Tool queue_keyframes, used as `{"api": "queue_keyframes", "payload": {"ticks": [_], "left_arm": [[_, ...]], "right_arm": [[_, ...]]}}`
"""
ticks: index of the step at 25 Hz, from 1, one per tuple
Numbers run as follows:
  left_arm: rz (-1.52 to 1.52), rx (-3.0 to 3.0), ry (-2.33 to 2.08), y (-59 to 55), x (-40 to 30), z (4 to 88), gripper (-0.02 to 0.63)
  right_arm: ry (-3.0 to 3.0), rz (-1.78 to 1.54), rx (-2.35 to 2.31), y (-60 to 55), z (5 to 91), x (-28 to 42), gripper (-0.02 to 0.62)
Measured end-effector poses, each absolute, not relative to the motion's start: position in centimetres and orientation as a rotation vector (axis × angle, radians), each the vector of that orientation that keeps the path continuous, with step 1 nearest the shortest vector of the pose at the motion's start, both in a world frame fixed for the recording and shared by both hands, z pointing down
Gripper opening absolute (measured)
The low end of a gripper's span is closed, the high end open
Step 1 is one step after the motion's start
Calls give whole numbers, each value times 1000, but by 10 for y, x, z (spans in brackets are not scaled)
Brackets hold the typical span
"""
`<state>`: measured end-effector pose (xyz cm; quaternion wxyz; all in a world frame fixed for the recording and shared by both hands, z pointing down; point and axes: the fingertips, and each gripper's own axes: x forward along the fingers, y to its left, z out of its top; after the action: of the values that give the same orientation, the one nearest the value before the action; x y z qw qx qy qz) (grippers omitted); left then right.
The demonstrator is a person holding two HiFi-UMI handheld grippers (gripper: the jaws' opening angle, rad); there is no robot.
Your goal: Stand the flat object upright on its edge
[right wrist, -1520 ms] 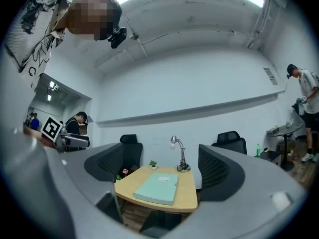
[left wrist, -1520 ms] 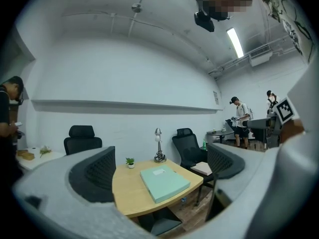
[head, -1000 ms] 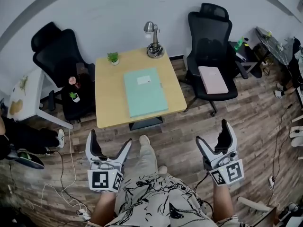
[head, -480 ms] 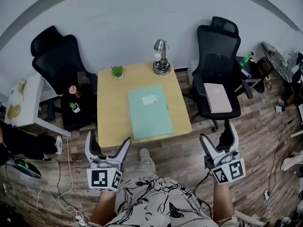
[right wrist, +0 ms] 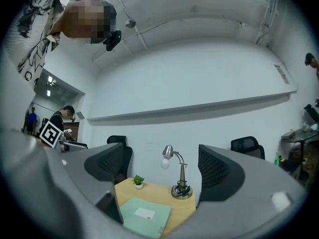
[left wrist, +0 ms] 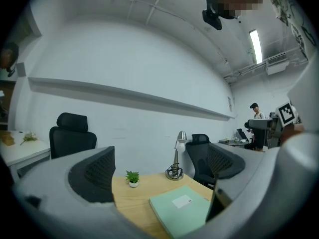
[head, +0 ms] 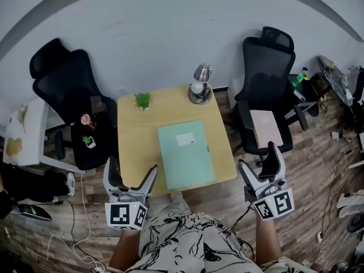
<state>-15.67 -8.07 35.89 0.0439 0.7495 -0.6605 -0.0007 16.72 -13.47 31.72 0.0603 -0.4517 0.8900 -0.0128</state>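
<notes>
A flat mint-green folder (head: 186, 153) with a white label lies flat on the square wooden table (head: 136, 147), toward its near right side. It also shows in the left gripper view (left wrist: 182, 210) and the right gripper view (right wrist: 144, 216). My left gripper (head: 131, 176) hangs open just short of the table's near edge, left of the folder. My right gripper (head: 260, 165) is open too, off the table's near right corner. Neither holds anything.
A silver desk lamp (head: 200, 84) and a small potted plant (head: 143, 100) stand at the table's far edge. Black office chairs (head: 267, 84) flank the table; the right one holds a pink book (head: 265, 127). A white side table (head: 23, 132) is at left. Cables lie on the wood floor.
The view has moved forward toward the table, so the table and folder now lie closer to both grippers. Both grippers stay open and empty.
</notes>
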Motion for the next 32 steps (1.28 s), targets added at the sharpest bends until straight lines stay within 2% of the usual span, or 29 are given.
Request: {"api": "queue_keyframes", "payload": {"ticks": [8, 20, 32], "left_arm": [[18, 2320, -1913, -126, -173, 373, 571], [60, 2189, -1916, -156, -173, 410, 571], [136, 2021, -1863, -183, -170, 470, 571]], "right_arm": [[2719, -84, -1384, -173, 321, 132, 471], [2817, -221, -1347, -226, 367, 126, 472], [2912, -515, -1232, -277, 436, 104, 472]]}}
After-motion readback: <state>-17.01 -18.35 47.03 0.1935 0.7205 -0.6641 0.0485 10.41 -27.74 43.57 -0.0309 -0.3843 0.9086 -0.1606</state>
